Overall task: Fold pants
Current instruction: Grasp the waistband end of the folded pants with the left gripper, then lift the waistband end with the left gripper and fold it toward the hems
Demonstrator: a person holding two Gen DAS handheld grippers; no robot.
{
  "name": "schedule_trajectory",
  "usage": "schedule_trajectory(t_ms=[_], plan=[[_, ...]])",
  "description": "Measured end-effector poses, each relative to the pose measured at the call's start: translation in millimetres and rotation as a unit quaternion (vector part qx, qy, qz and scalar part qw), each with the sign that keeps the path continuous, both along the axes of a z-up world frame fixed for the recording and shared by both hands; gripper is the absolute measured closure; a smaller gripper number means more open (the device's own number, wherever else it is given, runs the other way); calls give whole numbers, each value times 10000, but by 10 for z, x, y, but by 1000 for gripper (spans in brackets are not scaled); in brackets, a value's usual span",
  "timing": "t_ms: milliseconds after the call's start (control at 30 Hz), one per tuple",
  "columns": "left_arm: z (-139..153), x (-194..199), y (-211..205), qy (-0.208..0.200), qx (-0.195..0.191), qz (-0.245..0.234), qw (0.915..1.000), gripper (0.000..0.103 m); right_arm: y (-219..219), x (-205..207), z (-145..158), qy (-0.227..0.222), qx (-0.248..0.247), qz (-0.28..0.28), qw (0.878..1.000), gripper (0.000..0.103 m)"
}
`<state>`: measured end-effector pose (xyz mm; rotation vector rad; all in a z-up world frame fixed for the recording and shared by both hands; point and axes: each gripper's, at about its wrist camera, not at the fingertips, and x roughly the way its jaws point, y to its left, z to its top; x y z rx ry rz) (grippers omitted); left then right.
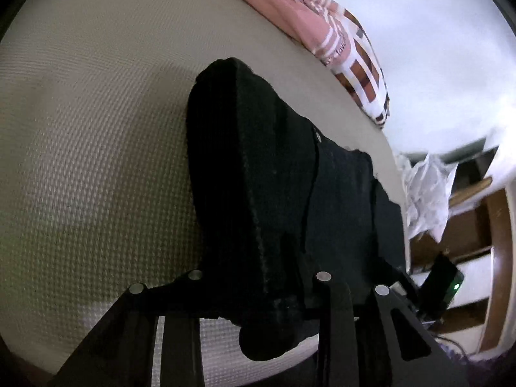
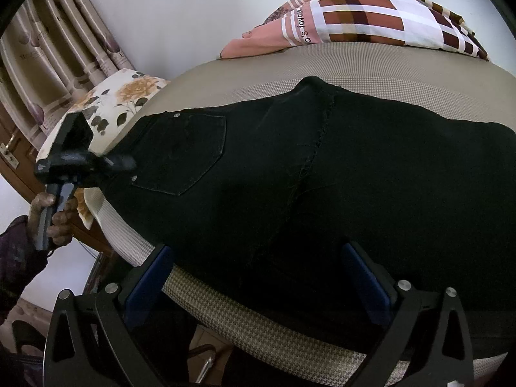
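Wide bed with beige woven cover (image 2: pixel 403 74), carrying black denim pants (image 2: pixel 322 167) spread flat across the near edge, back pocket up. At the far side, a pink and brown checked folded blanket (image 2: pixel 361 16); at the left corner, a white floral pillow (image 2: pixel 116 103). Left hand-held gripper (image 2: pixel 124 162) pinching the waistband of the pants beside the pillow. Right hand-held gripper (image 2: pixel 261 277) spread wide, blue fingers (image 2: pixel 366 287) on both sides of the near pants edge, not closed on the cloth.
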<state>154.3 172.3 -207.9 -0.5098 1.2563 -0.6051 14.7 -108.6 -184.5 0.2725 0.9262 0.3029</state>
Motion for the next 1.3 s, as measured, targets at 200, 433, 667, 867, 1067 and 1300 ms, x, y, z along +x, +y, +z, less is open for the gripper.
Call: schedule_trajectory(t_ms=[200,433,667,867,1067,1300], plan=[[118,-101,-93,-380,400,100,9984,74,-8,8,-4,1,-6,6,10000,0],[380,-286,-228,-1024,1030,289,9890,74,-21,20,-10,-5,-18,12,10000,0],[532,-353,-299,-1237,1424,355,9814,74,-49,44,-15,-22,59,13,10000,0],[660,-417,-388,-1463,1693,389,9739,74,-48,40,-17,-27,72,10,10000,0],[779,-471,-482,-1640,1908,352,9672,74,-53,38,-26,-51,147,15,9999,0],[908,-495,-605,-1775,2003,341,9629,74,-97,18,-53,-84,341,28,9994,0]])
